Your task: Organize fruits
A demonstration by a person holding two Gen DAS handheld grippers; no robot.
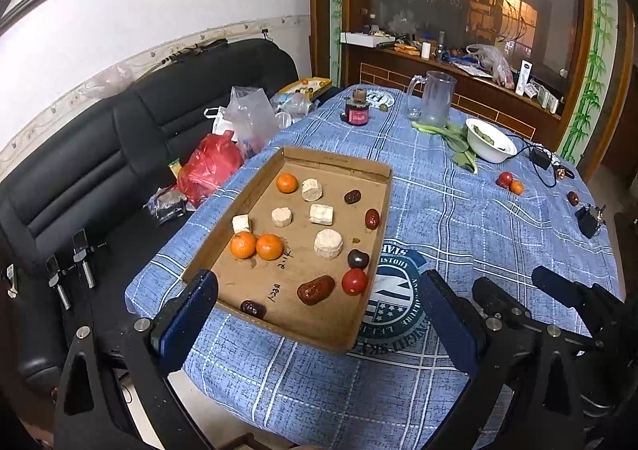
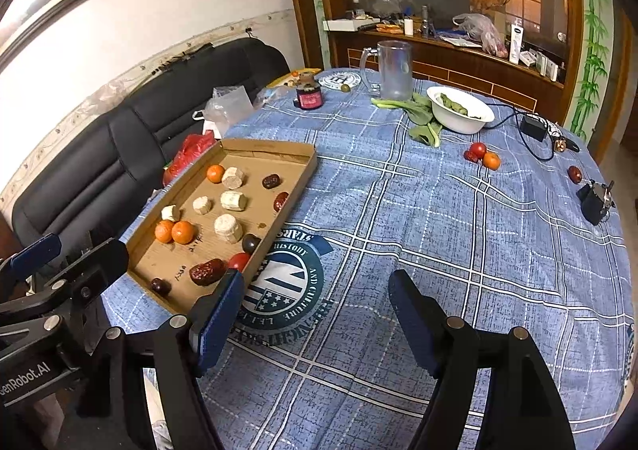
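Dining room, black sofa (image 1: 131, 139) along the left wall, wooden counter at the far end. Table under a blue plaid cloth (image 2: 458, 219). Cardboard tray (image 1: 361, 324) sits on the left half of the table, holding 3 oranges (image 1: 269, 246), pale cut chunks (image 1: 328, 244), dark red dates (image 1: 315, 289) and a red tomato (image 1: 354, 281). Loose fruit lies on the cloth far right: a tomato (image 2: 477, 150) touching an orange (image 2: 491, 160), and 1 date (image 2: 574, 173) further right. White bowl (image 2: 458, 122) with greens beside a glass mug (image 2: 392, 69) at the far side. Left gripper (image 1: 319, 324) hangs over the tray's near end, jaws wide apart, nothing between them. Right gripper (image 2: 315, 314) over bare cloth, jaws spread, empty.
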